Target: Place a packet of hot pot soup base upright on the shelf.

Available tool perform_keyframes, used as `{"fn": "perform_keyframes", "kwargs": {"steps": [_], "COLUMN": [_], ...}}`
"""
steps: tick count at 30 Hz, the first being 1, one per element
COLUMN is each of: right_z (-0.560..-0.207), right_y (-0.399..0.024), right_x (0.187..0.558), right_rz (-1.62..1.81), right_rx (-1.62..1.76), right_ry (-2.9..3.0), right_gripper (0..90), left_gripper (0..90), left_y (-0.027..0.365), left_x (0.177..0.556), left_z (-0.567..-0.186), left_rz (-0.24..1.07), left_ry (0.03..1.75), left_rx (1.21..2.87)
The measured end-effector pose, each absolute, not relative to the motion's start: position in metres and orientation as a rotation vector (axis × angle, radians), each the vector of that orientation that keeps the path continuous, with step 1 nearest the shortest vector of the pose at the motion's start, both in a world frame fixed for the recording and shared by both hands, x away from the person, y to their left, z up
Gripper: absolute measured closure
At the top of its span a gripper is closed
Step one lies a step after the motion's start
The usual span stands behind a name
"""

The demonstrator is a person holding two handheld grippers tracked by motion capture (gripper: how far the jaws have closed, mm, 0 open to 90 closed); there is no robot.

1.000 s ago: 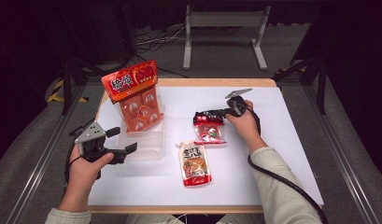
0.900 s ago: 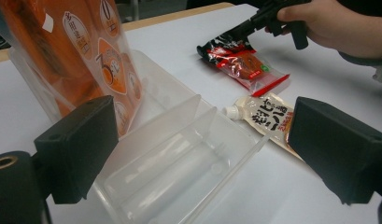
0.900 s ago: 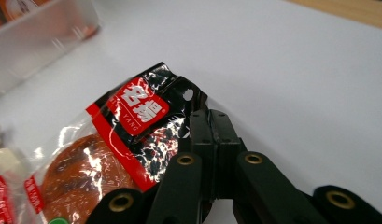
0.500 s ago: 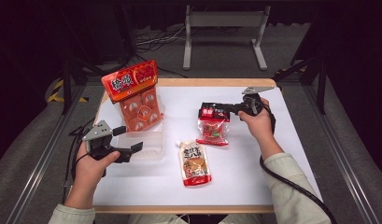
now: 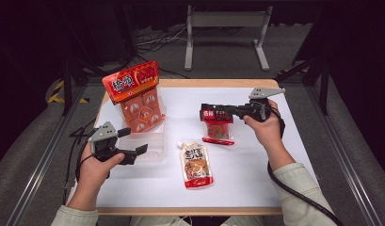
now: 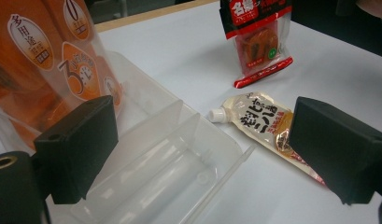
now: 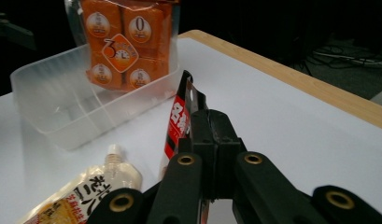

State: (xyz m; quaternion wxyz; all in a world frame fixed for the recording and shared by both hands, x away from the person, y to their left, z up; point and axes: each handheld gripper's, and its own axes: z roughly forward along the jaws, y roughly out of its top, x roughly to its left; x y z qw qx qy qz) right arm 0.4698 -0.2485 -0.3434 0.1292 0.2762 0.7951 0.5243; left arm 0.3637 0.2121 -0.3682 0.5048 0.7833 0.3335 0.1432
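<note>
My right gripper (image 5: 217, 112) is shut on the black top edge of a red-and-clear snack packet (image 5: 217, 129), which hangs lifted above the white table. In the right gripper view the jaws (image 7: 209, 126) pinch the packet (image 7: 178, 122) edge-on. My left gripper (image 5: 132, 141) stands open at the near side of a clear plastic container (image 5: 155, 147), with nothing between its jaws (image 6: 207, 149). A tall orange multi-pack bag (image 5: 138, 96) stands in the container's far end. A spouted sauce pouch (image 5: 196, 165) lies flat on the table between the hands.
The white table top (image 5: 284, 179) has a wooden edge at the back. A metal stand (image 5: 225, 28) and cables sit on the dark floor beyond it. The container's near compartments (image 6: 170, 163) are bare.
The right gripper has risen and moved right with the red packet, lifting it off the table. The left hand has barely moved.
</note>
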Motion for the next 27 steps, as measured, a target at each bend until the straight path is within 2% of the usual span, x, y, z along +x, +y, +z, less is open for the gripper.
{"fn": "perform_keyframes", "kwargs": {"steps": [14,27], "right_z": [-0.323,-0.302], "right_y": [-0.251,-0.257], "right_x": [0.427,0.390], "right_rz": [1.581,1.684], "right_rx": [0.670,0.558], "right_ry": [2.245,2.192], "right_gripper": [90.0,90.0], "left_gripper": [5.8,4.3], "left_y": [0.200,0.170], "left_x": [0.363,0.356], "left_z": [-0.369,-0.361], "left_rz": [0.299,0.241], "left_ry": [0.775,0.638], "left_rx": [1.846,1.813]}}
